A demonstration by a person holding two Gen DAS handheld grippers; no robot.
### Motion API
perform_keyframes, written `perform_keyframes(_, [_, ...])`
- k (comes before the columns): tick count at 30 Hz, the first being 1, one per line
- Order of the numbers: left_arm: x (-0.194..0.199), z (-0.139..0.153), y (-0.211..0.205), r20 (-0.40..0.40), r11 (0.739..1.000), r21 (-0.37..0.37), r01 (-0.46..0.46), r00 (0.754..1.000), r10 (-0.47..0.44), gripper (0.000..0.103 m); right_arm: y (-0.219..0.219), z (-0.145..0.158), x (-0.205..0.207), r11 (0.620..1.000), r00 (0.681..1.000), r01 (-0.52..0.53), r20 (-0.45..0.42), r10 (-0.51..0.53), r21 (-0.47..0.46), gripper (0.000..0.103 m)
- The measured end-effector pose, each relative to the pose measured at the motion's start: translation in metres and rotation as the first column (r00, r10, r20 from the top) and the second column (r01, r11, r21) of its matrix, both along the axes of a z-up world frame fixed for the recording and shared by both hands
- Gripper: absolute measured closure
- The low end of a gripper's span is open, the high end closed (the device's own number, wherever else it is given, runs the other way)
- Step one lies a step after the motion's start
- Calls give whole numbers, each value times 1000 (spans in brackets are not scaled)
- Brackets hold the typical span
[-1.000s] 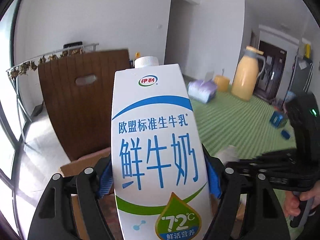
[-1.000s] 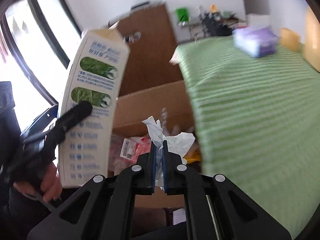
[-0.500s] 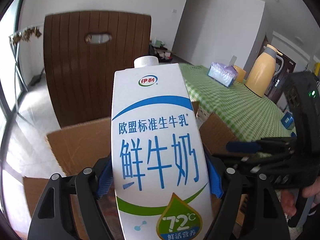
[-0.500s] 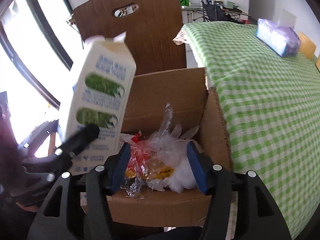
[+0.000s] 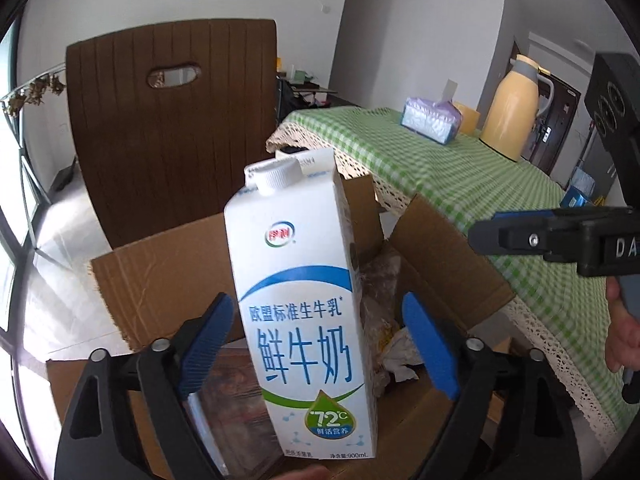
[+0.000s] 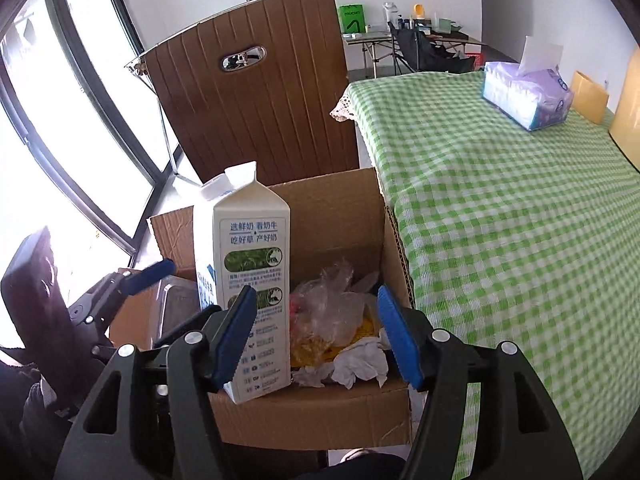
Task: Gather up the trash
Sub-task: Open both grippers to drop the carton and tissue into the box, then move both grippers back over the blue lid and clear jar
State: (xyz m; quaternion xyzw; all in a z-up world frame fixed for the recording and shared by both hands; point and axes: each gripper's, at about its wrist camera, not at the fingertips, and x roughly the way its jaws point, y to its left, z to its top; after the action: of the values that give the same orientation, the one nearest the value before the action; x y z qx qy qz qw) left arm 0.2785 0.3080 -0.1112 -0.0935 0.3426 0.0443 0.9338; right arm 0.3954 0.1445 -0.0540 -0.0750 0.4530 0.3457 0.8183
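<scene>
Both jaws have just been opening: the left gripper (image 5: 318, 346) stands released around the upright white, blue-lettered milk carton (image 5: 304, 316) in the brown cardboard box (image 6: 336, 216); right gripper (image 6: 316, 330) empty.

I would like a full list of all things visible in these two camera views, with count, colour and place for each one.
milk carton: one, white with blue print, upright in the box, between the open left pads, untouched
cardboard box: one, brown, open, beside the table
crumpled tissue: some, white, in the box
clear plastic wrap: one bunch, in the box
table: one, green-white checked cloth
tissue pack: one, purple, on the table
thermos jug: one, yellow, on the table
wooden board: one, dark brown, behind the box
left gripper: black, blue pads, jaws just opened
right gripper: black, blue pads, jaws just opened, empty
hand: one, on the right gripper's handle
</scene>
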Motion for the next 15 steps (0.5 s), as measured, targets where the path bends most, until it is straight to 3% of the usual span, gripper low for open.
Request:
perform_keyframes(7, [-13, 14, -3, 33, 999, -13, -49, 998, 50, 8, -12, -5, -12, 1000, 1000, -7, -17, 8, 7, 42])
perform_keyframes(11, [-30, 28, -6, 81, 997, -15, -78, 994, 79, 7, -25, 1, -21, 999, 1000, -6, -7, 6, 37, 36])
perform_keyframes(15, [-41, 46, -10, 126, 995, 1, -104, 987, 103, 7, -35, 12, -30, 998, 1000, -5, 21, 4, 56, 36])
